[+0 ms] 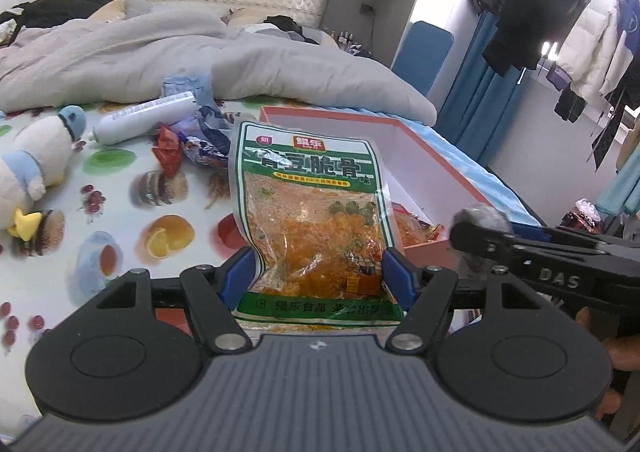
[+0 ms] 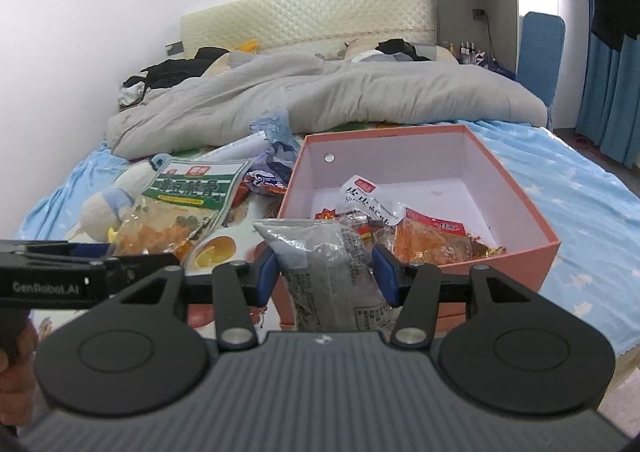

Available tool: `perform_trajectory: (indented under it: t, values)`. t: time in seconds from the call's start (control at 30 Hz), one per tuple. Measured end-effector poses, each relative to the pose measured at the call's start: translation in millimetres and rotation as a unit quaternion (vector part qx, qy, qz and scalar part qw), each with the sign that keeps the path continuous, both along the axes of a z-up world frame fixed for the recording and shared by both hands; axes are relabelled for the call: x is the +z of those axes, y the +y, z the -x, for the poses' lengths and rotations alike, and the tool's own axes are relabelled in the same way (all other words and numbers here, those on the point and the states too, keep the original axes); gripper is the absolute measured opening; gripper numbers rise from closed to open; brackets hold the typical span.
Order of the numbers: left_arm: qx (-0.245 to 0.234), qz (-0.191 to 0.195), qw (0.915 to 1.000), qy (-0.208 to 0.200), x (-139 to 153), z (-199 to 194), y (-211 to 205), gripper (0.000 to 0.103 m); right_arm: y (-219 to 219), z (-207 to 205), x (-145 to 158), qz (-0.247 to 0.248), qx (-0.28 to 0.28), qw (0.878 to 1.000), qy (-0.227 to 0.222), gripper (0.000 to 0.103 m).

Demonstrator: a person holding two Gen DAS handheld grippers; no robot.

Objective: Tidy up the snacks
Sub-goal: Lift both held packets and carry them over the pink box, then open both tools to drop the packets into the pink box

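- My left gripper [image 1: 316, 276] is clenched on the green pack [image 1: 310, 208], pinching its lower part so that it stands upright with the label toward my camera.
- My right gripper [image 2: 326, 270] is clenched on the grey pack [image 2: 320, 264], pinched across its middle, top end pointing at the box [image 2: 516, 212].
- The green pack hangs just left of the box, over the fruit-print sheet [image 1: 120, 212]; the grey pack is at the near left corner of the box, apparently just short of or above the near wall.
- The step in hand, as I judge it, is dropping both packs into the box.
- The box already holds a few packets [image 2: 424, 228] bunched against its near wall; the far half of the floor is bare, so I would aim past the bunch.
- I would send the grey pack first, since it is nearest, and lift it well above the wall before opening.
- Both packs are soft and floppy; I would lay each flat rather than drop it on end.
- My two tools sit close together left of the box, so moving one at a time avoids a clash.
- More wrappers [image 1: 188, 144] lie left of the box, beside a white tube [image 1: 144, 118] and a plush toy [image 1: 36, 168]; only the snacks belong in the box.
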State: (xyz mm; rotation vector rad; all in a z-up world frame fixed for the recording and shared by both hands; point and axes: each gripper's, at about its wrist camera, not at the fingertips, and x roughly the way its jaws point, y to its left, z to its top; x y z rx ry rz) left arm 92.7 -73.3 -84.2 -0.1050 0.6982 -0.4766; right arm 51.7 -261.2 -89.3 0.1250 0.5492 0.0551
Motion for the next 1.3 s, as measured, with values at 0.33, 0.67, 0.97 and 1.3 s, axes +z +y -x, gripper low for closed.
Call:
perform_trajectory:
  t: [0.33, 0.67, 0.97, 1.3]
  values:
    - [-0.017, -0.003, 0.9996, -0.022, 4.6, -42.6, -33.5, 0.074, -18.2, -27.5, -5.7, 0.007, -0.018, 1.0, 0.006, 0.054]
    - [-0.028, -0.003, 0.9994, -0.017, 14.4, -109.6, -78.0, 0.074, -50.6, -68.6, -5.9, 0.005, -0.049, 0.999, 0.0, 0.054]
    - [-0.04, 0.009, 0.999, 0.015, 12.0, -177.4, -123.3, 0.074, -85.5, -113.4, -6.2, 0.018, -0.074, 0.997, 0.006, 0.054]
    - [-0.032, -0.024, 0.9972, 0.064, 10.1, -221.6, -152.8, 0.075, -106.3, -141.4, -17.9, 0.021, -0.073, 0.996, 0.045, 0.054]
